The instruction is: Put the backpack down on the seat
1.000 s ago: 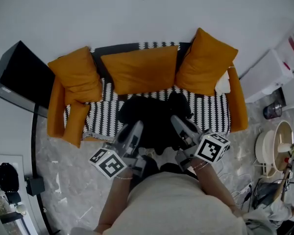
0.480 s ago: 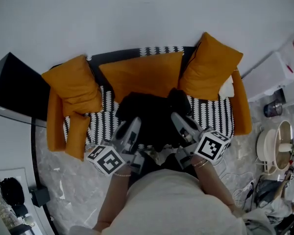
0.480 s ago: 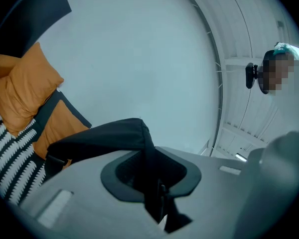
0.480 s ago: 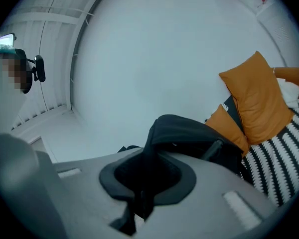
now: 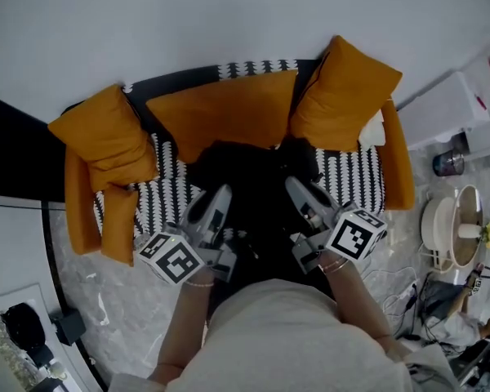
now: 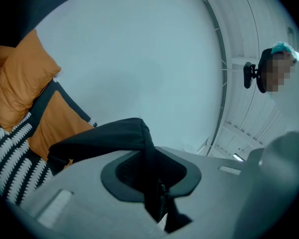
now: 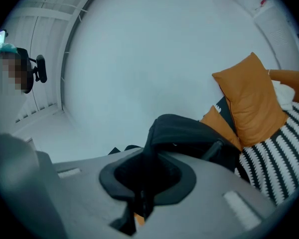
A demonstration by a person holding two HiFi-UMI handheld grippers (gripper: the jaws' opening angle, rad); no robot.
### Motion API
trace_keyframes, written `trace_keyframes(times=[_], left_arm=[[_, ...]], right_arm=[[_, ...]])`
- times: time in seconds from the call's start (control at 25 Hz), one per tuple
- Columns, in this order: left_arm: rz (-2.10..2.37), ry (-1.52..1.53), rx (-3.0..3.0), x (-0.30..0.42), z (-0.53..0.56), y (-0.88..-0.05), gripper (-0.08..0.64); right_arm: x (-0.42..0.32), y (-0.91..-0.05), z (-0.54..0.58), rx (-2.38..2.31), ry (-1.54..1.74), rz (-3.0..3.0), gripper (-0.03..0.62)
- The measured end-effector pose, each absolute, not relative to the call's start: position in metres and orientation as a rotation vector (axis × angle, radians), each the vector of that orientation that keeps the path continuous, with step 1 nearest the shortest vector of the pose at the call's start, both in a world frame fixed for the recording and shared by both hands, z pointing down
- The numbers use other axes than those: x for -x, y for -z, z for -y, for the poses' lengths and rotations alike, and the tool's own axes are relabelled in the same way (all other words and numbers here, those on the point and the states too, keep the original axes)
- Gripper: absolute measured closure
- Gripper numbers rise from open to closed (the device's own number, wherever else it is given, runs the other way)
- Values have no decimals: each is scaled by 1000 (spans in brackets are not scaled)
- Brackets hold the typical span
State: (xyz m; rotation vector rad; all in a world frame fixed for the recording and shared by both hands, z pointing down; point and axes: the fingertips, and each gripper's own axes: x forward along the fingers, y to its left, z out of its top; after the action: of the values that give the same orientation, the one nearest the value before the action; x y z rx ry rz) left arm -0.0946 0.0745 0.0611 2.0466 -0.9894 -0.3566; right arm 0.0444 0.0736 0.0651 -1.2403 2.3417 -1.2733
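Head view: the black backpack (image 5: pixel 253 178) sits over the middle of the sofa (image 5: pixel 173 193), on its striped seat and just in front of the centre cushion (image 5: pixel 229 117). Whether its full weight rests on the seat cannot be told. The left hand-held gripper (image 5: pixel 219 194) is clenched on a black left strap (image 6: pixel 104 138) of the backpack, and the right hand-held gripper (image 5: pixel 297 189) grips the right strap (image 7: pixel 187 131). Both stand at the sofa's front edge, either side of the backpack. A left cushion (image 5: pixel 106 141) and a right cushion (image 5: pixel 343 96) lean at the sofa's ends.
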Motion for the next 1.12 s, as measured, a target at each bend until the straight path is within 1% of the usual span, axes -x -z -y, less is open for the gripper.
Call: trace_keyframes(times=[0.52, 0.64, 0.88, 1.12], left_arm=[[994, 247, -1956, 62, -58, -111, 494], [1004, 226, -1915, 59, -60, -133, 495], [950, 33, -2008, 47, -59, -174, 495], [1005, 12, -1901, 60, -61, -234, 499]], right_arm=[[-76, -113, -55, 1254, 1440, -2351, 552], [-80, -135, -54, 1256, 1485, -2362, 552], [-84, -186, -58, 1285, 1645, -2318, 552], [-85, -242, -67, 1317, 1738, -2242, 552]])
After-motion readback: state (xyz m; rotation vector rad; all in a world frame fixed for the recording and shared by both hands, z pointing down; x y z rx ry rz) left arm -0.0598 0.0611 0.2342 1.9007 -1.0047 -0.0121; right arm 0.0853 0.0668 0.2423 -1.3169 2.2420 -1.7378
